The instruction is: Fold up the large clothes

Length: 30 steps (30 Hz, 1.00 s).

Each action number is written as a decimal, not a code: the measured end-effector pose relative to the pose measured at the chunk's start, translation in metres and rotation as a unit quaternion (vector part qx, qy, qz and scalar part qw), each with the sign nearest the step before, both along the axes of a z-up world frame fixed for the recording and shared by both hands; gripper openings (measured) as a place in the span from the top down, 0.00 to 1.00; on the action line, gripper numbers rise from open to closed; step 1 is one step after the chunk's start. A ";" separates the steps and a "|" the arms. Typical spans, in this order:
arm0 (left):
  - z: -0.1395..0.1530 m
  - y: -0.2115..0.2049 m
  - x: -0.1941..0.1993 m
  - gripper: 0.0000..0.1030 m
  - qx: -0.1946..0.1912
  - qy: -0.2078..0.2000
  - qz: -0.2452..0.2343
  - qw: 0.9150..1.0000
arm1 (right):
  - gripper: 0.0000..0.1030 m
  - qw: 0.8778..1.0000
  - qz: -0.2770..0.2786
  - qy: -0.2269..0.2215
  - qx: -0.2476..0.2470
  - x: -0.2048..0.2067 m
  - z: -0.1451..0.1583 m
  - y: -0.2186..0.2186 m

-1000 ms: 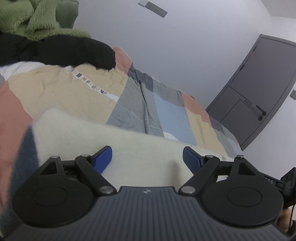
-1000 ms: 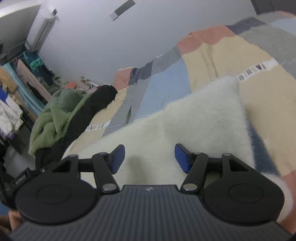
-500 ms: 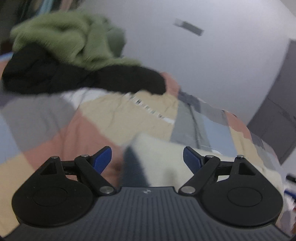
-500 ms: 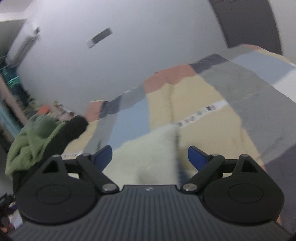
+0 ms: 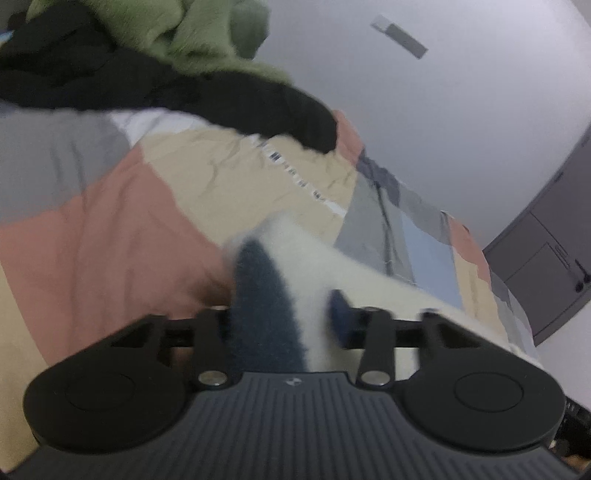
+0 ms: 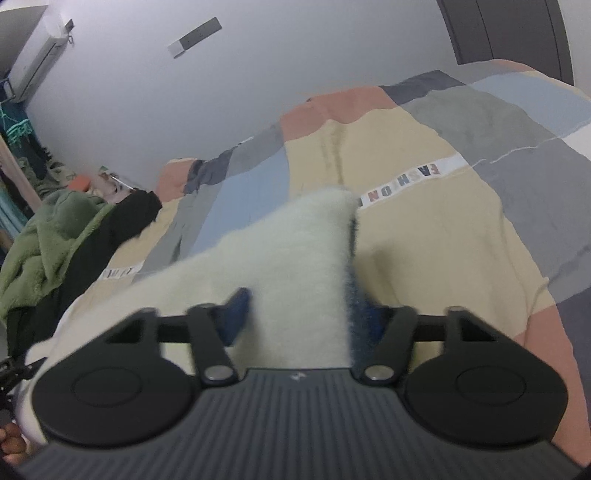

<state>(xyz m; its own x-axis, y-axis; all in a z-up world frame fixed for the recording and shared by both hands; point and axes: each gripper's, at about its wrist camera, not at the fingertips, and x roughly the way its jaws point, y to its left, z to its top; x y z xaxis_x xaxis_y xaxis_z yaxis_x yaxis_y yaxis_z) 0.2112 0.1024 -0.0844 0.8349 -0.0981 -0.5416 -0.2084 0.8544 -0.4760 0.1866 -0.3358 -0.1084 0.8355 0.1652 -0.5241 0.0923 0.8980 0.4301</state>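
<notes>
A fluffy cream garment with a dark navy patch [image 5: 266, 295] lies on the patchwork bedspread [image 5: 110, 229]. My left gripper [image 5: 284, 317] has its blue pads closed onto one corner of it, where the navy patch folds up between the fingers. My right gripper [image 6: 303, 314] is closed on another corner of the same cream garment [image 6: 295, 258], which bunches up between its blue pads, with a navy edge on the right side.
A pile of green fleece [image 5: 192, 33] and black clothing [image 5: 147, 85] sits at the far end of the bed, also in the right wrist view [image 6: 48, 236]. A grey door [image 5: 546, 266] stands at the right. The bedspread [image 6: 443, 221] stretches beyond the garment.
Both grippers were open above the flat garment a second ago. They moved to its corners and closed, and the fabric now bunches up between the pads of each.
</notes>
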 end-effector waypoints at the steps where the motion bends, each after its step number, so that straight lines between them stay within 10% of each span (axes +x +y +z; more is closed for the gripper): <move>1: 0.005 -0.002 -0.004 0.72 0.006 -0.012 -0.003 1.000 | 0.61 1.000 -0.001 -0.002 -0.002 0.000 0.002 0.000; 9: 0.041 -0.014 -0.005 0.77 0.012 -0.094 -0.026 0.995 | 0.74 0.995 -0.013 -0.084 -0.046 -0.020 0.031 0.006; 22: -0.001 -0.001 0.032 0.71 0.009 -0.004 -0.043 0.999 | 0.68 0.997 -0.027 -0.048 -0.058 0.000 -0.002 0.002; 30: 0.021 -0.010 0.010 0.39 0.039 -0.017 -0.040 0.998 | 0.41 0.996 -0.066 -0.043 -0.040 -0.026 0.012 -0.005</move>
<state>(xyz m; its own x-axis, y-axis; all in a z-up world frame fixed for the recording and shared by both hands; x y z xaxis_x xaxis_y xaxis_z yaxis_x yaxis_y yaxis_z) 0.2208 0.0920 -0.0634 0.8438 -0.1240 -0.5222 -0.1223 0.9029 -0.4121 0.1601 -0.3407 -0.0965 0.8894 0.0120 -0.4569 0.1772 0.9125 0.3688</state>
